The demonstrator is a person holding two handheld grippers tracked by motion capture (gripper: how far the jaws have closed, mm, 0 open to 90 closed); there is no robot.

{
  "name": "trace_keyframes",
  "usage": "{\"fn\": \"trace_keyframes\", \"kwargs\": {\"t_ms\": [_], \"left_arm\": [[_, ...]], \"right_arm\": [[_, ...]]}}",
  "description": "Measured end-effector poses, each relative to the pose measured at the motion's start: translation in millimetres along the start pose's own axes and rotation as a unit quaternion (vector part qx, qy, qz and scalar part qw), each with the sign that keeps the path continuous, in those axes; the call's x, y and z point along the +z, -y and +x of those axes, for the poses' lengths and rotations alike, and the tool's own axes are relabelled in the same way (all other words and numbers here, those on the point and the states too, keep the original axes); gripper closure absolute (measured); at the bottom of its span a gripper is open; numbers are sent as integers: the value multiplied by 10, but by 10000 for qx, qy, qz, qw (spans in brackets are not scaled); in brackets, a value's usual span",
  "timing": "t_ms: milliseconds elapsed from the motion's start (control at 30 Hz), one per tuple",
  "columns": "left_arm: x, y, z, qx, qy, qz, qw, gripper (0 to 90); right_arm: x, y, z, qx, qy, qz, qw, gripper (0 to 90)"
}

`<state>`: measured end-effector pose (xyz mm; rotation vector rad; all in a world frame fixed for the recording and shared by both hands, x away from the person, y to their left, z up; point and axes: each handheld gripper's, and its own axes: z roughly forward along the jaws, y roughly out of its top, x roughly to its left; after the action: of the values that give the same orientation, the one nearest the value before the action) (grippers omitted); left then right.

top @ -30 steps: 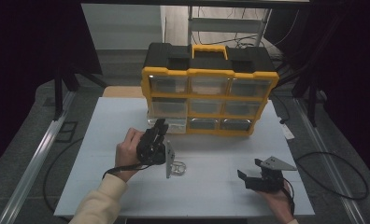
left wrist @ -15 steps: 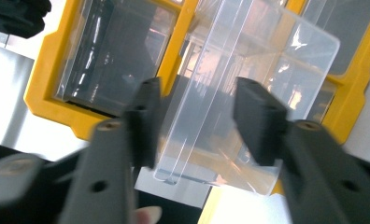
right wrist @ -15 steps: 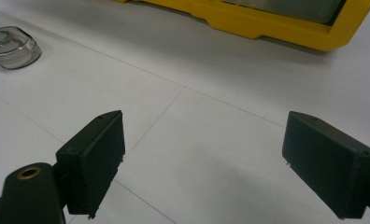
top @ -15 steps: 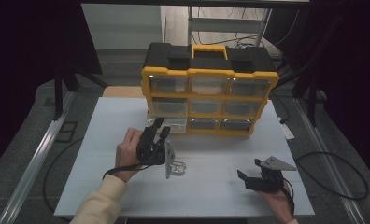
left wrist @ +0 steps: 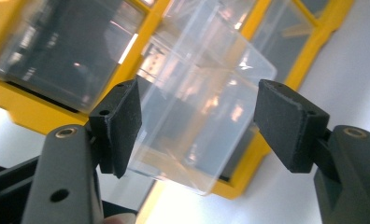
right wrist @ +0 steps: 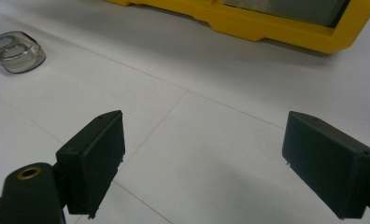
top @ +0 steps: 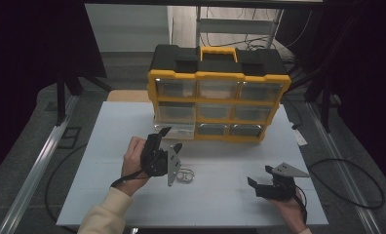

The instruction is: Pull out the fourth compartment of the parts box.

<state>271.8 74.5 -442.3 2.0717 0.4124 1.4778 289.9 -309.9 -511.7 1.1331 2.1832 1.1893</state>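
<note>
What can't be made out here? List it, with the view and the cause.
- Contents of the pulled-out clear drawer: left gripper view, glare and blur.
- What the small clear piece is: high view, too small; right gripper view, cut near the edge.
- Other drawers' contents in the yellow organizer: high view, dim and reflective fronts.

The left gripper point(top: 168, 140) has just been opened at the clear drawer point(left wrist: 206, 107) pulled partway out of the yellow organizer point(top: 219, 78); the drawer is left between its fingers point(left wrist: 120, 121), no longer clamped.
</note>
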Motion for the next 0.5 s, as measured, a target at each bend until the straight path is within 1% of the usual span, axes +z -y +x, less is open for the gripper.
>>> {"fn": "trace_keyframes", "kwargs": {"t_ms": [100,133,167,267,367,433,500], "left_arm": [[-19,16,-3,-103,146,-21,9998,321],[-27,20,-1,-149,213,5,9997,318],[-37,22,4,-235,325,46,9992,311],[-72,30,15,-337,412,16,9986,297],[-108,39,33,-479,531,-7,9974,284],[-116,43,47,-574,704,54,9959,274],[-120,52,37,-622,790,75,9949,269]], "right_arm": [[1,-1,-4,10,-15,-5,10000,140],[0,-2,-7,22,-21,-1,10000,140],[1,-3,-10,39,-20,-11,10000,140],[4,-4,-12,64,-20,-7,10000,140],[10,-9,-10,45,4,-3,10000,140],[13,-9,-6,36,11,6,10000,140],[11,-8,-5,31,26,9,10000,140]]}}
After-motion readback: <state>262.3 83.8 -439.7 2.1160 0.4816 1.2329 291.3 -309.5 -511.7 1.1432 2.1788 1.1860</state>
